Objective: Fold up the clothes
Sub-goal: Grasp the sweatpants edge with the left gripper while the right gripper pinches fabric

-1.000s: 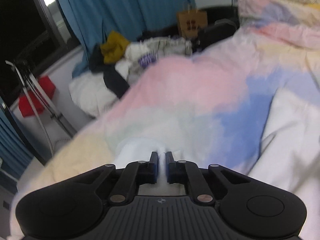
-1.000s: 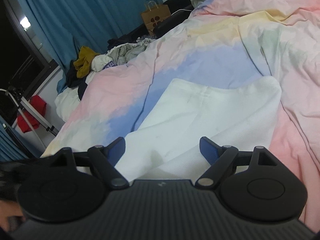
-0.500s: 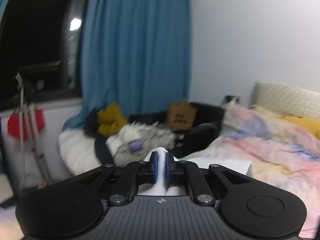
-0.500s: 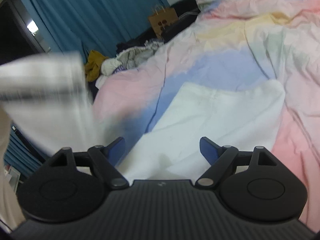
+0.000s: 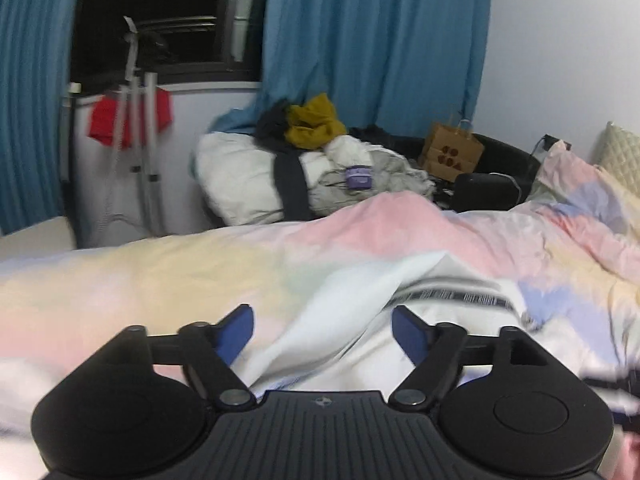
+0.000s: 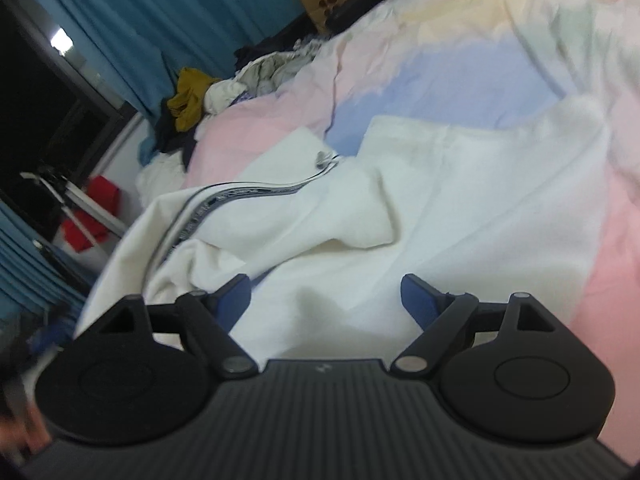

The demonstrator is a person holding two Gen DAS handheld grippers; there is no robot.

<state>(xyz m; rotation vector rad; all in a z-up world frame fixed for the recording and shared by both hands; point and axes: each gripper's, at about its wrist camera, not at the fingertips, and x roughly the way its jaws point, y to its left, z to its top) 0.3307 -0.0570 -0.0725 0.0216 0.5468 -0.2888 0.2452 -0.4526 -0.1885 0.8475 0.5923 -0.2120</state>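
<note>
A white garment (image 6: 460,216) with a black-and-white patterned band (image 6: 240,194) lies on the pastel duvet (image 6: 460,68), one part folded over the rest. It also shows in the left wrist view (image 5: 352,320), with the band (image 5: 460,295) across it. My left gripper (image 5: 323,330) is open and empty just above the garment's folded edge. My right gripper (image 6: 325,296) is open and empty over the garment's near part.
A pile of clothes with a mustard item (image 5: 314,124) sits on a white cushion beyond the bed. A brown paper bag (image 5: 450,154), a black box (image 5: 486,192), a white stand (image 5: 136,136) with a red cloth and blue curtains (image 5: 376,40) are behind.
My left gripper was shut on the white garment, swung it up and over, then opened and let it go. The garment now lies folded over itself. The right gripper stayed open.
</note>
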